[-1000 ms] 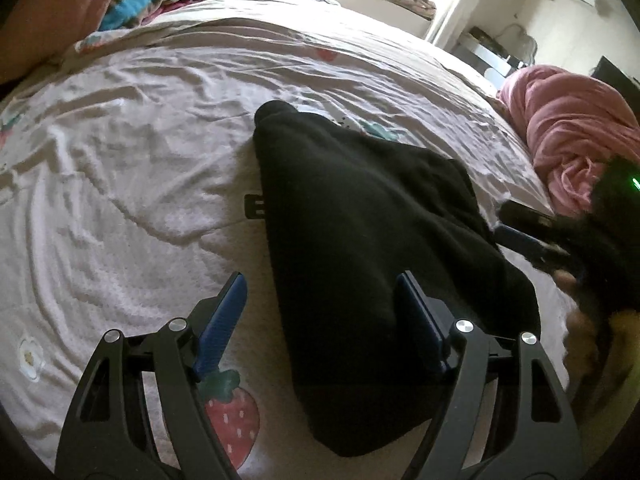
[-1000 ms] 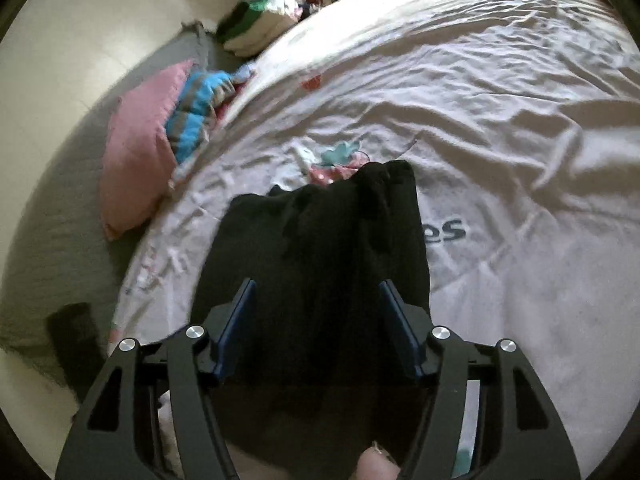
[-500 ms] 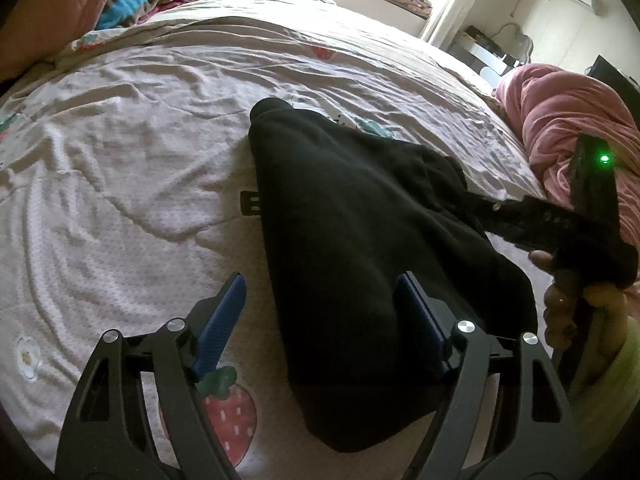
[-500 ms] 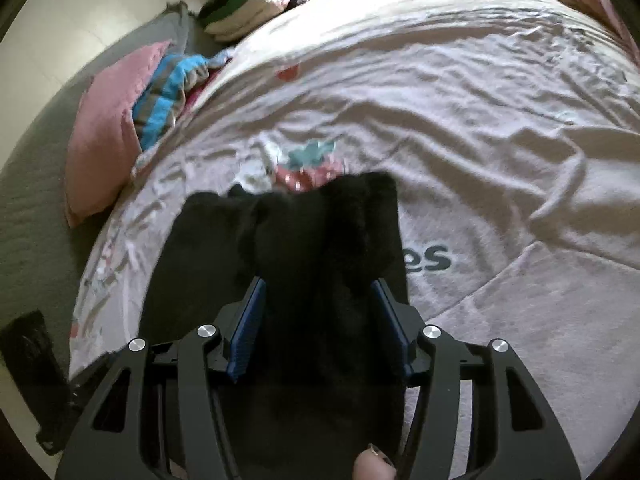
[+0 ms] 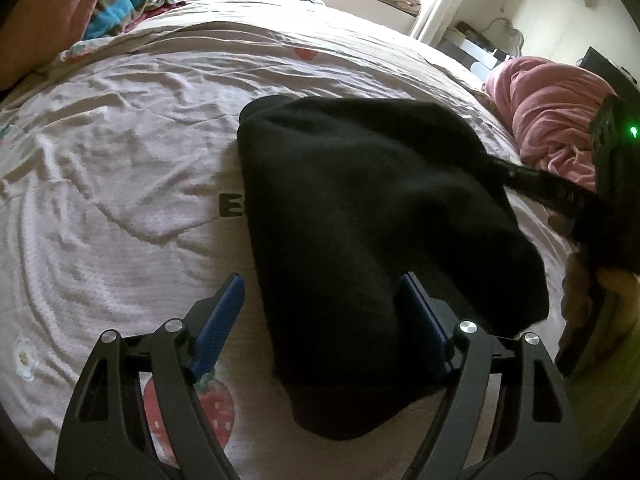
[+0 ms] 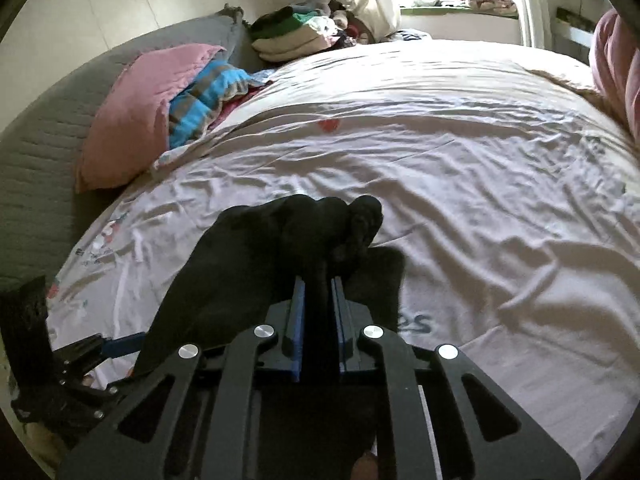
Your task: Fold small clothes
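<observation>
on the bed [image 5: 120,160], across a pale sheet printed with strawberries, lies the black garment [image 5: 372,240] i am folding. it sits mid-sheet, thick and fleecy, one edge running toward me between the fingers of my left hand-held gripper [image 5: 320,320]. that one is spread wide, its blue pads either side of the near hem, and neither pad presses the cloth as far as i can see.

my right hand-held gripper [image 6: 318,300] is pressed together on a bunched ridge of the garment [image 6: 288,240], the fabric pinched between the two blue pads and gathered up above the sheet. from the left view that pinched corner stretches out to the right as a dark tail toward the right tool.

by my reckoning the fold is only begun. the garment is lumpy and rumpled, not squared; no crisp crease shows, and i cannot tell whether it is already doubled once. what is left, as i judge it: carry the pinched edge over the body of the cloth, lay it flat, smooth it, then probably fold again with the left side helping to pin the hem.

a pink pillow [image 6: 132,112] and a stack of clothes [image 6: 296,32] sit at the far end of the bed, well apart from the work.
</observation>
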